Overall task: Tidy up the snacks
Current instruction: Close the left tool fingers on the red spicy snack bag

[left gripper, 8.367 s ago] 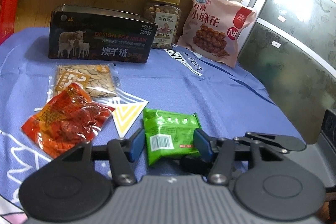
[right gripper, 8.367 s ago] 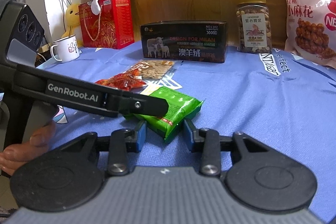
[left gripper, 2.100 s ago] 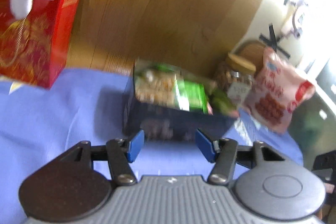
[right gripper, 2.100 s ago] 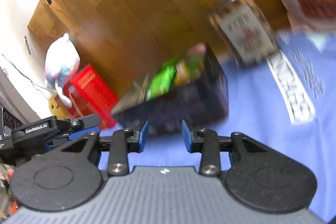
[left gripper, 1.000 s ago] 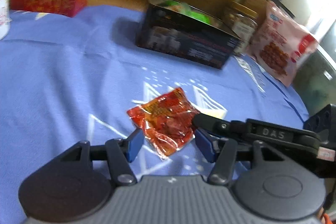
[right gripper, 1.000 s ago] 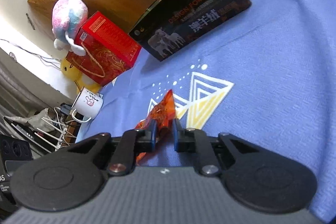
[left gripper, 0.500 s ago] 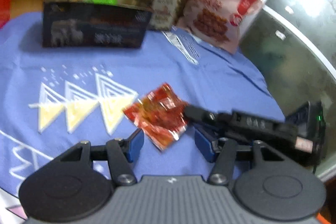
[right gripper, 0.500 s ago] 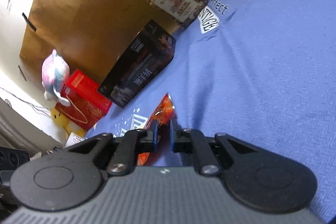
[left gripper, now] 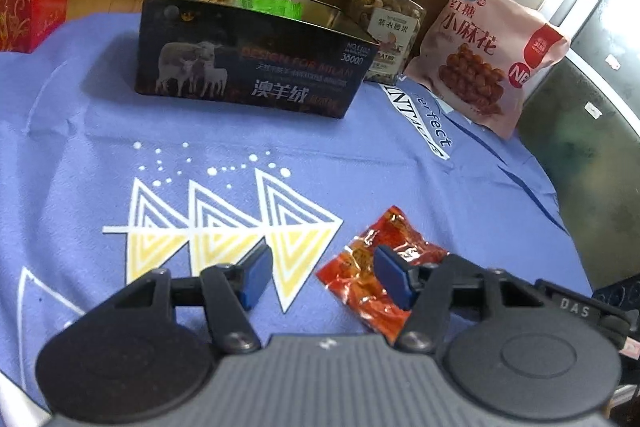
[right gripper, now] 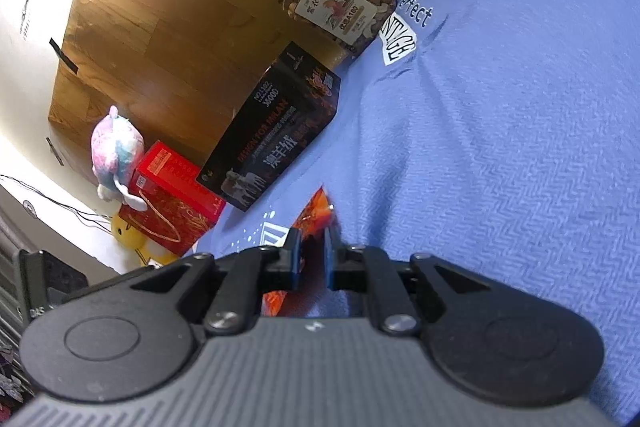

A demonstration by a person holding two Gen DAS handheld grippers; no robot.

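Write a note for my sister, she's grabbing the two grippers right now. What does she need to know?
Right gripper: shut on the red snack packet, pinching its edge just above the blue cloth.
Left gripper: jaws opening, nothing between them; the packet sits by its right finger.
Dark sheep box at the back holds the green packet and another snack.
Done: those snacks are boxed.
Left: carry the red packet to the box and drop it in. The nut jar and pink bag stand beside the box.
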